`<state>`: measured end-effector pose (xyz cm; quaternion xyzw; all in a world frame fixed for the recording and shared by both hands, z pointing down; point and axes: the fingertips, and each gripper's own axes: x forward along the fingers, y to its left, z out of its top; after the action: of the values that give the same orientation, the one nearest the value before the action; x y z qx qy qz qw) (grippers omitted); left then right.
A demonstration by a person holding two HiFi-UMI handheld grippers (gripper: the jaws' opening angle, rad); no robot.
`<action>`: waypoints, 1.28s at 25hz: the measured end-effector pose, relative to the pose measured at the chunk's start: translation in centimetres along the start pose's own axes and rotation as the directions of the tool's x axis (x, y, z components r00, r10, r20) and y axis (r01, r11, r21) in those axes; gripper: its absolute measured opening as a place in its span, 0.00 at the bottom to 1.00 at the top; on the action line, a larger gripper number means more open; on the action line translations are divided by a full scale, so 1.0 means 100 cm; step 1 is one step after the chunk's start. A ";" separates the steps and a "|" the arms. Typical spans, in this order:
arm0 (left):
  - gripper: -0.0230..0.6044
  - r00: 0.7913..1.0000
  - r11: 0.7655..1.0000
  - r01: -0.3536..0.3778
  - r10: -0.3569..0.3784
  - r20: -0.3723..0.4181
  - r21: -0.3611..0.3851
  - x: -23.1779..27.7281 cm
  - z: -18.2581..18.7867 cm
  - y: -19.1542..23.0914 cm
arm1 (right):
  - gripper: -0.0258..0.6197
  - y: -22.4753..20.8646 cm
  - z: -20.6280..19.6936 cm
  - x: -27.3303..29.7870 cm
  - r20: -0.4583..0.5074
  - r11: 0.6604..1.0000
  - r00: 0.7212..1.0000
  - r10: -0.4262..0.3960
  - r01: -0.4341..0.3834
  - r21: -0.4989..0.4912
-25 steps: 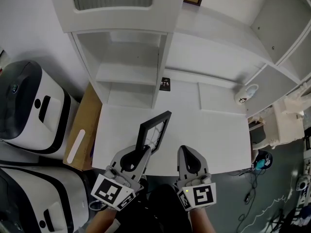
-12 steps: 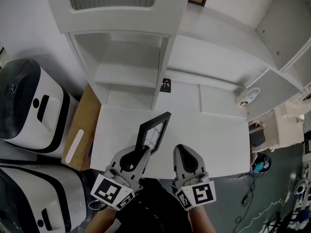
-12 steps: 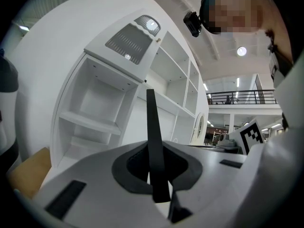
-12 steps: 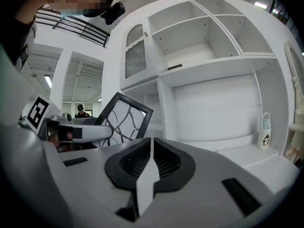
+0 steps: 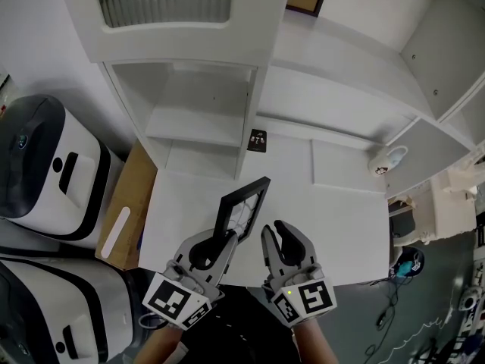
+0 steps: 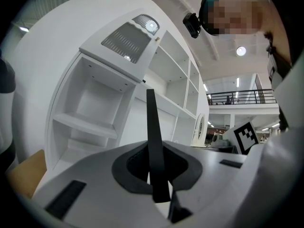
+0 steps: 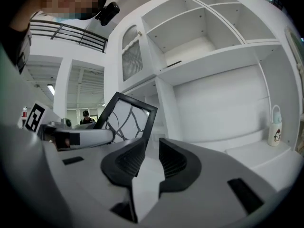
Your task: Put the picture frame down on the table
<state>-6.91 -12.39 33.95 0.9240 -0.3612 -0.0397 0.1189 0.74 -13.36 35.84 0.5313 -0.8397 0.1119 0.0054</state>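
Nearest the person, the left gripper (image 5: 225,239) is clamped on the near edge of the picture frame (image 5: 244,203). The left gripper view shows the dark moulding (image 6: 152,137) pinched edge-on between the jaws. Just to the right of the frame, the right gripper (image 5: 273,232) has just been opening its jaws. They stand apart with nothing between them, and in the right gripper view the frame (image 7: 127,118) rises just beyond the left jaw, close but not inside the gap.

The frame stands steeply, leaning, over the front part of the white table (image 5: 333,218). Whether its lower edge touches the tabletop cannot be told.

Beyond the frame, at the back of the table, sits a small black object (image 5: 257,140). Far to the frame's right a small white bottle (image 5: 383,160) stands at the corner. Behind and left of the frame rise the white shelves (image 5: 197,120).

The main risk I see is that the whole frame hangs on one narrow pinch. If the left jaws let go while it stands this steep, it would probably topple and slap down, or slide toward the nearby front edge. The open right jaw could also nudge the glazed face and twist the frame in the grip. Lowering it flat before release looks safer.
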 end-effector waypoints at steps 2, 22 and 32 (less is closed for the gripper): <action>0.08 1.000 1.000 0.006 -0.006 0.000 0.002 0.003 0.000 -0.001 | 0.16 -0.001 0.003 0.004 0.008 1.000 1.000 0.016 -0.016 0.024; 0.08 0.997 0.997 0.072 -0.072 0.021 -0.011 0.006 -0.001 -0.004 | 0.22 0.001 0.005 0.026 0.014 0.982 0.990 0.143 -0.144 0.120; 0.08 0.996 0.995 0.092 -0.092 0.011 -0.030 0.011 -0.005 -0.002 | 0.15 -0.001 0.005 0.027 -0.003 0.981 0.988 0.151 -0.150 0.126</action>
<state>-5.86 -12.90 34.36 0.9376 -0.3181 -0.0550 0.1292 -0.26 -15.94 35.74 0.4648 -0.8688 0.1678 -0.0312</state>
